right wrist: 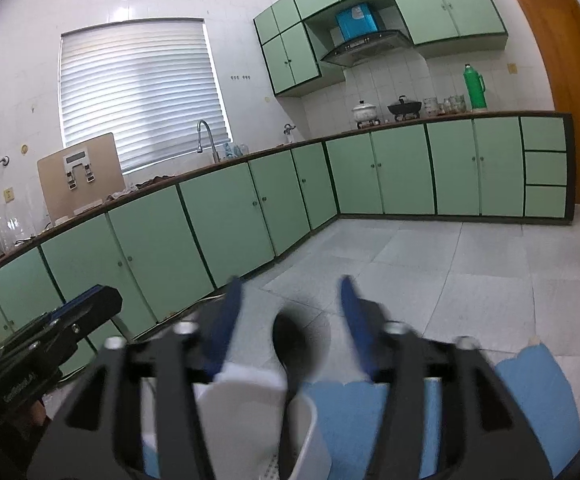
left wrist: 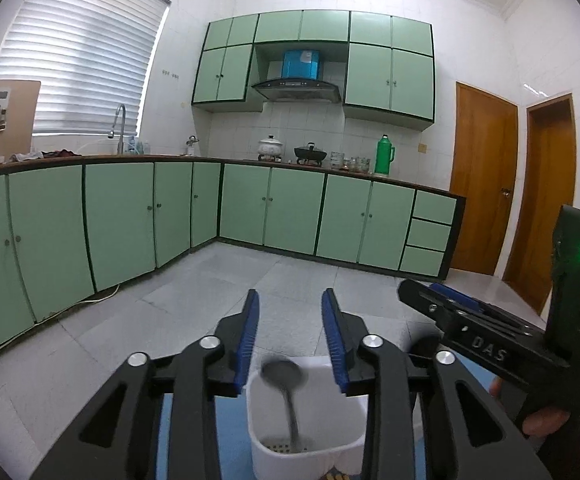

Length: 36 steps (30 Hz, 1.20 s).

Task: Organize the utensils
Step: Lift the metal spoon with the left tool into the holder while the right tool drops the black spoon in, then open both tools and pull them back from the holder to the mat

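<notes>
Left wrist view: our left gripper [left wrist: 290, 340] and right gripper [right wrist: 290, 320] gape empty. Ladle [left wrist: 284, 376] stands in white caddy [left wrist: 310, 454] on blue mat [right wrist: 530, 392]; withdrawing carelessly could tip it.

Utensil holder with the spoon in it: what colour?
White; the holder shows best in the left wrist view, spoon standing inside.

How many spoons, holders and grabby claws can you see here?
Spoon: 1, standing bowl-up in the holder
White utensil holder: 1
Grippers: 2, left gripper and right gripper, both open and empty
Total: 4
</notes>
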### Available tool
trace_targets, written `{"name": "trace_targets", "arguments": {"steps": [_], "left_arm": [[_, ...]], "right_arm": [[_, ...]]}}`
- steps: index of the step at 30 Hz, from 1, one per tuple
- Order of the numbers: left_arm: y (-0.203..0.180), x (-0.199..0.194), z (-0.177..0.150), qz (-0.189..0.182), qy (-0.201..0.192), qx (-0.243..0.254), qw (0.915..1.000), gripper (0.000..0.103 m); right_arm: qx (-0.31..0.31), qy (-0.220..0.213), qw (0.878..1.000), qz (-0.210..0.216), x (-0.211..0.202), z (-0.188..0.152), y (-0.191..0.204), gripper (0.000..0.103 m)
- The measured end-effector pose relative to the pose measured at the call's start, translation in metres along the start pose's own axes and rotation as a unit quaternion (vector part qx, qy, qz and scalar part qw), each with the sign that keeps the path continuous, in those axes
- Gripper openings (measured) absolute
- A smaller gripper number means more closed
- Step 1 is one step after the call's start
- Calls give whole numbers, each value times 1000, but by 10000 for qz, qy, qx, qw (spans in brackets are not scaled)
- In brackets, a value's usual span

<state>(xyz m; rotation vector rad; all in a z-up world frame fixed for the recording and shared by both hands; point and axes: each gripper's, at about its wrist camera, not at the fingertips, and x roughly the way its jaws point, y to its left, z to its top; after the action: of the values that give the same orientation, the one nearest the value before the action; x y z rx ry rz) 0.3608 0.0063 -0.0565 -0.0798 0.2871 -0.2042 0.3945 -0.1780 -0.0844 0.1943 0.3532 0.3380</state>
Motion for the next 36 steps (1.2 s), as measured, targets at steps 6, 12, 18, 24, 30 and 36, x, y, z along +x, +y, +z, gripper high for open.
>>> {"name": "trace_targets", "arguments": {"steps": [6, 12, 18, 24, 30, 36], "left_arm": [[-1, -33, -2, 104, 90, -77, 9999, 50], [-11, -75, -25, 244, 593, -65, 9979, 67], [-27, -106, -81, 218, 1515, -16, 9882, 72], [-36, -126, -134, 265, 2171, -151, 9757, 72], [-44, -139, -171, 322, 2620, -65, 9645, 72], [-43, -145, -181, 311, 2865, -38, 9576, 72]], "right_arm": [[145, 118, 9998, -92, -35, -6, 1, 68], [377, 627, 9966, -366, -87, -38, 4, 91], [454, 1469, 9869, -493, -127, -89, 17, 91], [227, 2030, 9770, -615, -163, -141, 38, 91], [123, 2413, 9687, -569, -179, -176, 53, 79], [-73, 2697, 9623, -348, -188, -192, 68, 67]]}}
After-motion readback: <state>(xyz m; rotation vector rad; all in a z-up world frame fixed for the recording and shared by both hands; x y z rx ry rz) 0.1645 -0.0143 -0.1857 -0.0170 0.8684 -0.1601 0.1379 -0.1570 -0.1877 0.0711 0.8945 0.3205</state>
